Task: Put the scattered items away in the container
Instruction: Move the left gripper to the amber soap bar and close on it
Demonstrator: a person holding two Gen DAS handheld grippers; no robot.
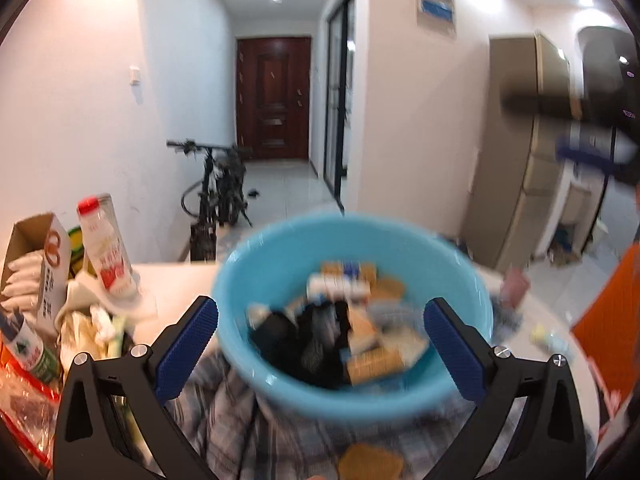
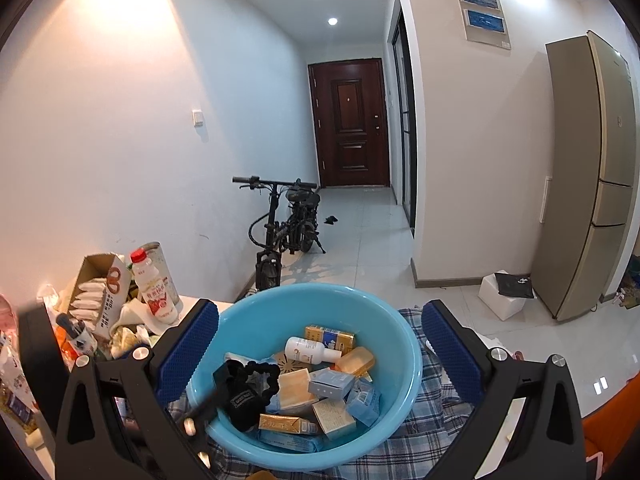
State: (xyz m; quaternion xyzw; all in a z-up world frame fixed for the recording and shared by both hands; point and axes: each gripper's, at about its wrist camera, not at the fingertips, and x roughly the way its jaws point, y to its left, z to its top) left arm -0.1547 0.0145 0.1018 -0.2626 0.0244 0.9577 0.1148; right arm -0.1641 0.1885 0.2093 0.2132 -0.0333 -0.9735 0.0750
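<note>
So the blue basin (image 2: 308, 376) sits on a plaid cloth (image 2: 420, 432) on the white table (image 1: 176, 284), and it's already stuffed: small boxes (image 2: 332, 384), a white bottle (image 2: 310, 350), an amber bottle (image 2: 356, 362) and a black scrunchie thing (image 2: 250, 390) all piled inside. The left gripper (image 1: 320, 350) hangs right over the basin with its jaws spread wide and nothing in them; that view is pretty blurry. The right gripper (image 2: 320, 350) is the same deal, jaws wide, empty, framing the basin from just above. One tan box (image 1: 370, 462) lies on the cloth just outside the basin, near the camera. Off to the left there's a clutter pile with a milk bottle (image 2: 156, 288) and an open carton (image 2: 102, 288). A bike (image 2: 286, 224) leans in the hallway.
</note>
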